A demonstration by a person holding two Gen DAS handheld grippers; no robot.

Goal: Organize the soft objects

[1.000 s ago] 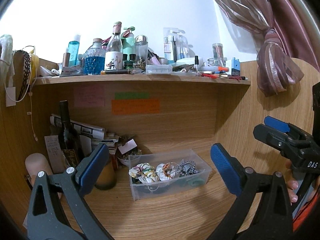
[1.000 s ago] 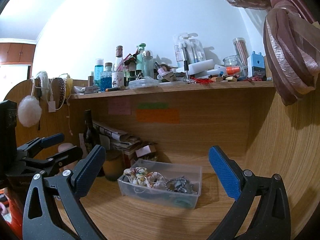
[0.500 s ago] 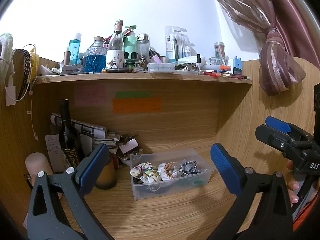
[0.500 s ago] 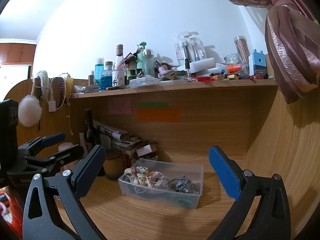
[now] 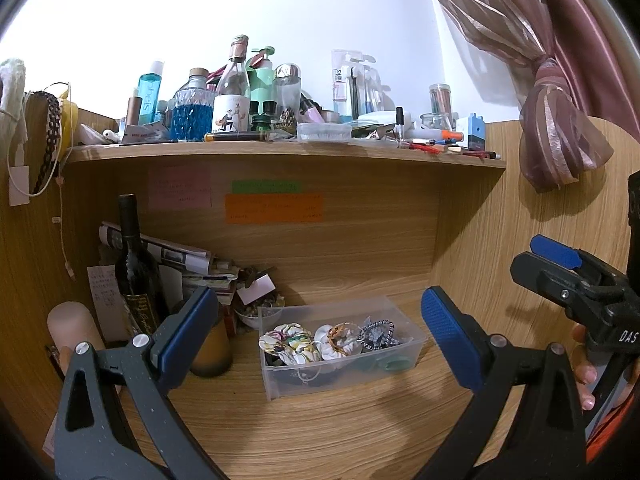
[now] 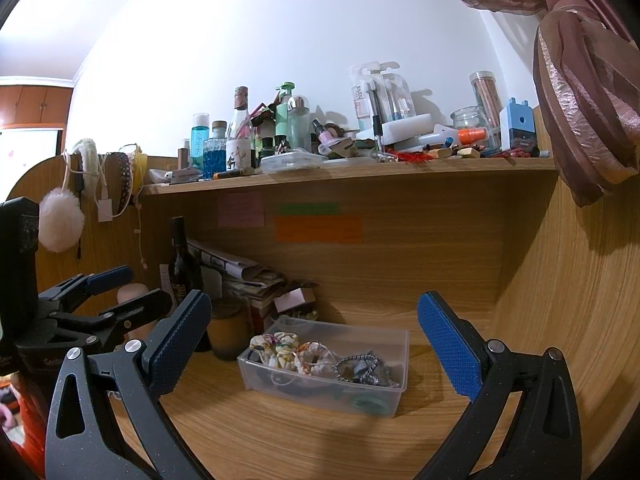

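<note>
Left hand-held gripper (image 5: 316,336) hovering at bottom of frame, jaws spread wide, gripping nothing. Right hand-held gripper (image 6: 314,334) likewise gaping wide, holding nothing, low in its frame. Clear box (image 5: 396,372) sitting on bench (image 5: 320,432), centre of frame, framed between blue pads (image 5: 448,336). Scrunchies (image 5: 294,344) lying bunched inside box, floral ones at left, dark one (image 5: 378,332) at right. Wine bottle (image 5: 136,268) standing upright at left, near candle jar (image 5: 212,352). Shelf (image 5: 280,148) above crowding with bottles. Curtain (image 5: 560,144) hanging knotted upper right.
</note>
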